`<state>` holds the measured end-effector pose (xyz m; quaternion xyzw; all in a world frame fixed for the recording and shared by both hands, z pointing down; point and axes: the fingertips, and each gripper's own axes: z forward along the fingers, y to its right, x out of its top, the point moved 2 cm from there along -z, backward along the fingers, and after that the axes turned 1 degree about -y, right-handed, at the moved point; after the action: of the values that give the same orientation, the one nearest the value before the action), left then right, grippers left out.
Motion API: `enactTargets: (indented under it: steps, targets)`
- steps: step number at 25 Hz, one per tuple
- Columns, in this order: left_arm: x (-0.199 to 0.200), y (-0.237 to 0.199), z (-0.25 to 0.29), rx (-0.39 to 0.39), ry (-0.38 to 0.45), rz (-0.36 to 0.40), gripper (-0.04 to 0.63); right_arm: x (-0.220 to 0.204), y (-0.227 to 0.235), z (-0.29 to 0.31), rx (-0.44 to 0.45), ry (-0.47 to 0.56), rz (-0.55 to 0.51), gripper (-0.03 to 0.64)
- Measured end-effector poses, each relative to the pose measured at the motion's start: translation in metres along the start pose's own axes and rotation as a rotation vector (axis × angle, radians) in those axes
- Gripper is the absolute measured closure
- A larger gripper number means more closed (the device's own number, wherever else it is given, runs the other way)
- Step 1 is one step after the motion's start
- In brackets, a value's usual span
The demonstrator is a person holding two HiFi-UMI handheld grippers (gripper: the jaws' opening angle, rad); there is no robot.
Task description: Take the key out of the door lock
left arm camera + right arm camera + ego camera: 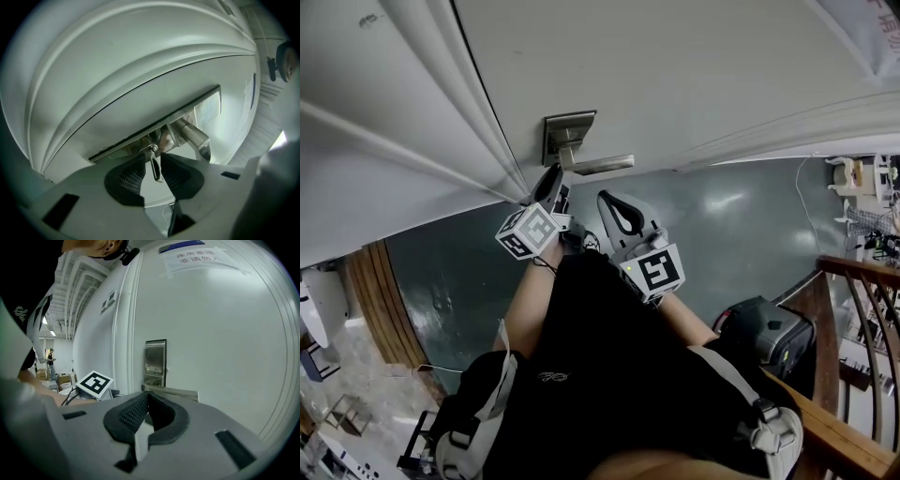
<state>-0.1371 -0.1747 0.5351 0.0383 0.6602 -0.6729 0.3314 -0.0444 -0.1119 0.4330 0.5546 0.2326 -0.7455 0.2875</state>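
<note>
A white door (694, 75) carries a metal lock plate (569, 131) with a lever handle (602, 166). In the left gripper view a small metal key (156, 168) hangs out of the lock just under the plate (206, 108), next to the lever (194, 138). My left gripper (152, 161) has its two dark pads on either side of the key, with a thin gap still showing at the left pad. In the head view the left gripper (553, 180) reaches up under the handle and hides the key. My right gripper (147, 397) is shut on nothing, a little below the handle (173, 392).
A wooden stair rail (853, 281) runs down the right side, with a dark case (769, 337) on the floor beside it. Wooden boards (380, 300) stand at the left. A paper notice (197, 258) is taped high on the door. A person (50, 363) stands far off.
</note>
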Motion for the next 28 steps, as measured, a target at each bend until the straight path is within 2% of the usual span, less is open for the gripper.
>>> enactTargets:
  steps: [7,13,16,19,23,28]
  targets:
    - [0.004,0.000,0.008,0.012,0.060,-0.067,0.525,-0.001,0.003,-0.002,0.008,0.003,0.015,0.609]
    - [0.004,0.001,0.010,0.001,0.112,-0.213,0.535,-0.003,0.005,-0.005,0.008,0.002,0.036,0.609]
    - [0.005,0.003,0.010,0.005,0.129,-0.241,0.538,-0.005,0.007,-0.006,0.011,0.004,0.051,0.609]
    - [0.003,0.001,0.010,-0.016,0.146,-0.272,0.540,-0.005,0.010,-0.007,0.011,0.009,0.059,0.609]
    - [0.002,-0.001,0.008,-0.063,0.213,-0.367,0.555,-0.002,0.011,-0.009,0.013,0.016,0.055,0.609]
    - [0.001,-0.001,0.005,-0.030,0.237,-0.339,0.557,-0.005,0.013,-0.012,0.015,0.023,0.070,0.609]
